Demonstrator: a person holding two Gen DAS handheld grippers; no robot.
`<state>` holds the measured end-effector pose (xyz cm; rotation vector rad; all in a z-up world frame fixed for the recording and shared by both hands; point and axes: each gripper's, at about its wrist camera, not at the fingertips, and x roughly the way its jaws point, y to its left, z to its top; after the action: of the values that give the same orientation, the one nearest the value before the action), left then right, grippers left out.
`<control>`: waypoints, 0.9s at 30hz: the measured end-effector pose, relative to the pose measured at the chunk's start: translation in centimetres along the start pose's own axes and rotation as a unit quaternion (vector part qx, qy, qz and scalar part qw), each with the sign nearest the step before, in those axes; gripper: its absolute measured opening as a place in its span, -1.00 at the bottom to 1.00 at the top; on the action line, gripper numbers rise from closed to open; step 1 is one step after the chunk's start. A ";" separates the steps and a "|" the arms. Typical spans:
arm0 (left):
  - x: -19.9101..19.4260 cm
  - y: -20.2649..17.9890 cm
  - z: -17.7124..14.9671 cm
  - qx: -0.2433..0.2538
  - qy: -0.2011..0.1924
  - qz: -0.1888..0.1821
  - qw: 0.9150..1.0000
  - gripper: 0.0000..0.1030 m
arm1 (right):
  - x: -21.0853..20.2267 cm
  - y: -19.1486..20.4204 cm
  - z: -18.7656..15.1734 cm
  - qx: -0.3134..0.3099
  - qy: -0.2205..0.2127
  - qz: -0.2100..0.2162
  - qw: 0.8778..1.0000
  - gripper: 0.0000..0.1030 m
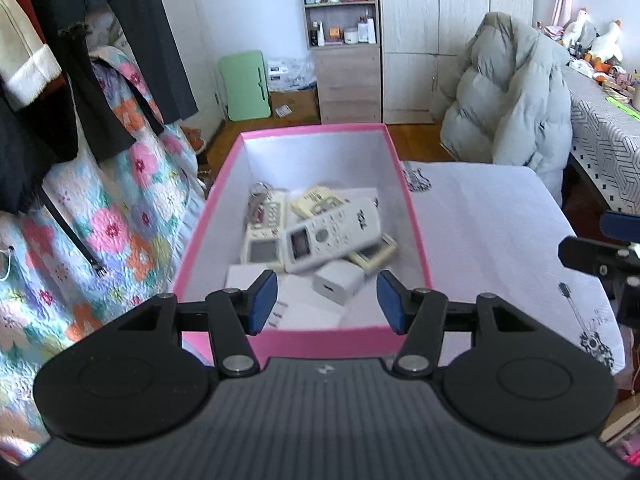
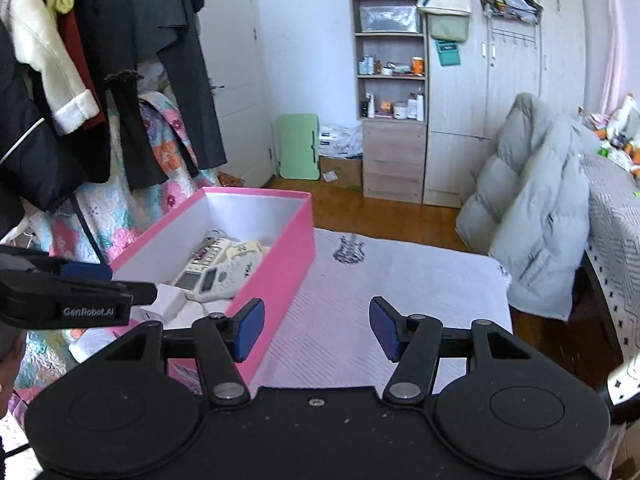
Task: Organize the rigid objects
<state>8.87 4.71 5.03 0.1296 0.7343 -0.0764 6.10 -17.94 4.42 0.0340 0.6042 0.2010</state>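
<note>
A pink box (image 1: 320, 344) with a white inside stands on a white cloth-covered table (image 1: 500, 240). In it lie several white remote controls, the top one (image 1: 332, 236) slanted, a white charger block (image 1: 338, 286), a set of keys (image 1: 260, 200) and a flat white box (image 1: 244, 276). My left gripper (image 1: 326, 302) hovers open over the box's near end with nothing between its blue pads. In the right wrist view the box (image 2: 280, 256) sits left of centre, and my right gripper (image 2: 316, 328) stands open over the bare cloth beside the box's right wall.
Dark clothes and a flowered quilt (image 1: 100, 220) hang close on the left. A grey puffer coat (image 1: 516, 96) drapes over a chair behind the table. Shelves and wardrobes (image 2: 460, 100) line the far wall. The left gripper's arm (image 2: 72, 300) shows at the right view's left edge.
</note>
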 end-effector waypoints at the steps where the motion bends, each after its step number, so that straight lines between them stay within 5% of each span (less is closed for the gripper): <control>1: 0.0 -0.1 -0.2 0.000 0.000 0.001 1.000 0.05 | -0.1 -0.2 -0.2 0.002 0.000 -0.003 1.000 0.23; 7: -0.6 -0.8 -1.3 -0.011 0.003 -0.001 1.000 0.30 | -0.8 -0.7 -0.9 0.007 0.001 -0.026 1.000 0.48; 10: -0.6 -0.8 -1.6 -0.021 0.010 -0.014 1.000 0.42 | -1.2 -0.9 -1.0 0.014 0.003 -0.040 0.999 0.84; 14: -0.8 -0.8 -1.6 -0.030 0.014 -0.018 0.999 0.62 | -2.2 -1.6 -1.1 0.034 0.002 -0.054 0.998 0.91; 16: -0.9 -0.9 -1.5 -0.034 0.018 -0.016 0.999 0.90 | -2.6 -2.0 -1.1 0.044 0.006 -0.065 0.997 0.93; 20: -1.2 -0.8 -1.5 -0.047 0.031 -0.015 0.998 0.92 | -3.0 -2.4 -1.1 0.037 0.019 -0.094 0.995 0.94; 27: -1.8 -1.2 -1.7 -0.042 0.048 -0.001 0.998 0.92 | -3.4 -2.9 -1.3 0.038 0.035 -0.082 0.995 0.94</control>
<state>6.28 3.78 4.85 0.0527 0.8333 -0.0417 3.14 -21.50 5.04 0.0514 0.6804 0.0192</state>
